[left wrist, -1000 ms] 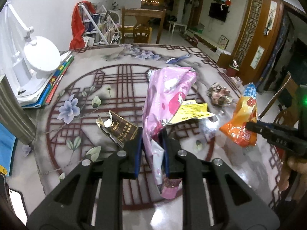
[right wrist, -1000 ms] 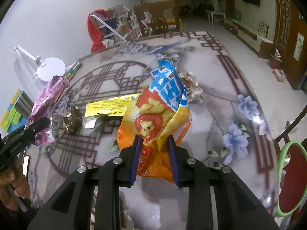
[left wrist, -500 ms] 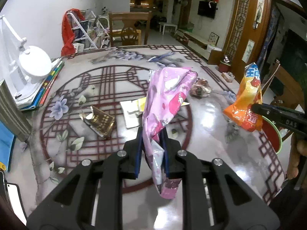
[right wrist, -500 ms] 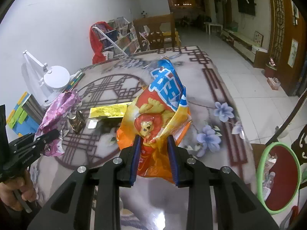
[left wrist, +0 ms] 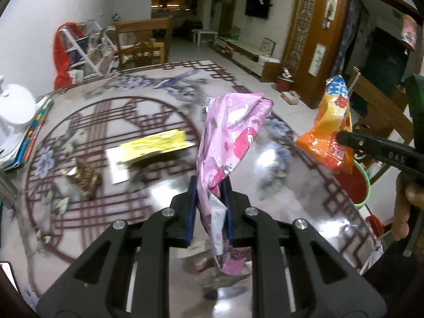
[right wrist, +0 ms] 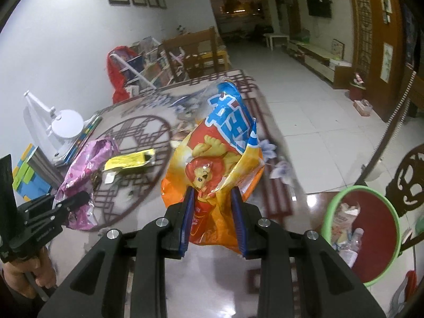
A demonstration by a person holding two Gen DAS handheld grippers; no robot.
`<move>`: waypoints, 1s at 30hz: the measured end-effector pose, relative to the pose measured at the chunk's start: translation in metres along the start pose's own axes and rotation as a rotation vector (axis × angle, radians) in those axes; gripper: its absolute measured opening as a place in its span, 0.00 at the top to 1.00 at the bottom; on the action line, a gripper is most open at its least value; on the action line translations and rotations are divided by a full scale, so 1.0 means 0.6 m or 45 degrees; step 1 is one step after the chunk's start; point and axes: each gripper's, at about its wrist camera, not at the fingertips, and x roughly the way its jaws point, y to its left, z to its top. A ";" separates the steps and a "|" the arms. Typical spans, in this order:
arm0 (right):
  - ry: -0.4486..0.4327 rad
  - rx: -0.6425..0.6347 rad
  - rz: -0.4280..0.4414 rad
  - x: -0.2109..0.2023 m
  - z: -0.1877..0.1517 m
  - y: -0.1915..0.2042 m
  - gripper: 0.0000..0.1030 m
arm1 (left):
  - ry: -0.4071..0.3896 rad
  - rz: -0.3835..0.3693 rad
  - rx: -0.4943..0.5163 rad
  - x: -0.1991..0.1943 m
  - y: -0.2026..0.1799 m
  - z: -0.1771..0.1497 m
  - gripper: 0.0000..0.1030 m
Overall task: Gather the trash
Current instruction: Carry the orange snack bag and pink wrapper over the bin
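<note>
Moved: both grippers carried wrappers off table point(left wrist: 278, 164) centre toward bin point(right wrist: 392, 212).
Left gripper point(left wrist: 210, 206): clamped on pink wrapper point(left wrist: 230, 129).
Right gripper point(right wrist: 213, 220): clamped on orange bag point(right wrist: 220, 156).
Bin: low right, nearer right gripper.

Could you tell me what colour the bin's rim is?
Green, around a red inside; the bin shows best in the right wrist view.

A crinkled pink wrapper point(left wrist: 233, 137) with red and white prints stands upright, pinched near its lower end, its tail hanging below. An orange snack bag point(right wrist: 220, 164) with a cartoon lion and blue lettering is held upright too, crumpled at its base. A yellow wrapper point(left wrist: 156, 143) and a brown-gold wrapper point(left wrist: 84, 181) lie flat on the patterned table point(left wrist: 278, 175). The green-rimmed red bin point(right wrist: 371, 212) beside the table holds 1 bottle and scraps.
</note>
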 end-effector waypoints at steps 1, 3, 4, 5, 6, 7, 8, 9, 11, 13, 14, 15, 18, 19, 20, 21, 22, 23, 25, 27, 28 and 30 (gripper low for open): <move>-0.007 0.012 -0.008 -0.007 0.000 -0.011 0.74 | 0.000 -0.015 0.007 0.003 -0.013 0.004 0.83; -0.017 0.030 -0.023 -0.017 -0.001 -0.030 0.74 | 0.001 -0.055 0.018 0.010 -0.037 0.012 0.83; -0.020 0.044 -0.034 -0.023 -0.002 -0.043 0.74 | 0.003 -0.074 0.023 0.012 -0.049 0.017 0.83; -0.022 0.058 -0.044 -0.028 -0.003 -0.055 0.74 | 0.005 -0.093 0.027 0.016 -0.061 0.022 0.83; -0.023 0.068 -0.053 -0.031 -0.004 -0.065 0.74 | 0.006 -0.115 0.037 0.020 -0.077 0.028 0.83; -0.025 0.083 -0.068 -0.036 -0.004 -0.080 0.74 | 0.005 -0.135 0.052 0.024 -0.094 0.033 0.83; -0.028 0.097 -0.084 -0.042 -0.004 -0.095 0.74 | 0.005 -0.154 0.066 0.028 -0.111 0.038 0.83; -0.032 0.110 -0.097 -0.046 -0.004 -0.108 0.74 | 0.006 -0.168 0.074 0.031 -0.123 0.042 0.83; -0.040 0.141 -0.121 -0.057 -0.005 -0.134 0.74 | 0.008 -0.203 0.100 0.039 -0.156 0.051 0.83; -0.051 0.171 -0.145 -0.067 -0.008 -0.158 0.74 | 0.015 -0.235 0.123 0.049 -0.186 0.059 0.83; -0.057 0.191 -0.157 -0.073 -0.009 -0.173 0.74 | 0.018 -0.245 0.131 0.053 -0.198 0.061 0.83; -0.060 0.205 -0.166 -0.078 -0.012 -0.183 0.74 | 0.022 -0.262 0.144 0.059 -0.214 0.064 0.83; -0.075 0.247 -0.202 -0.094 -0.015 -0.220 0.74 | 0.036 -0.301 0.172 0.074 -0.256 0.070 0.83; -0.082 0.263 -0.217 -0.100 -0.016 -0.234 0.74 | 0.040 -0.313 0.177 0.079 -0.267 0.071 0.83; -0.087 0.273 -0.230 -0.106 -0.016 -0.246 0.74 | 0.046 -0.326 0.181 0.085 -0.280 0.072 0.83; -0.091 0.286 -0.243 -0.111 -0.017 -0.258 0.74 | 0.054 -0.342 0.188 0.091 -0.296 0.075 0.83; -0.093 0.305 -0.256 -0.116 -0.019 -0.272 0.74 | 0.059 -0.355 0.195 0.096 -0.309 0.076 0.83; -0.096 0.322 -0.270 -0.121 -0.021 -0.285 0.74 | 0.065 -0.370 0.205 0.101 -0.324 0.077 0.83; -0.095 0.344 -0.293 -0.127 -0.027 -0.309 0.74 | 0.075 -0.394 0.230 0.111 -0.351 0.079 0.83; -0.093 0.366 -0.310 -0.135 -0.033 -0.327 0.74 | 0.085 -0.410 0.248 0.123 -0.371 0.082 0.83; -0.093 0.374 -0.316 -0.138 -0.037 -0.334 0.74 | 0.092 -0.420 0.253 0.128 -0.380 0.083 0.83; -0.094 0.393 -0.326 -0.143 -0.043 -0.348 0.74 | 0.109 -0.445 0.265 0.140 -0.404 0.083 0.83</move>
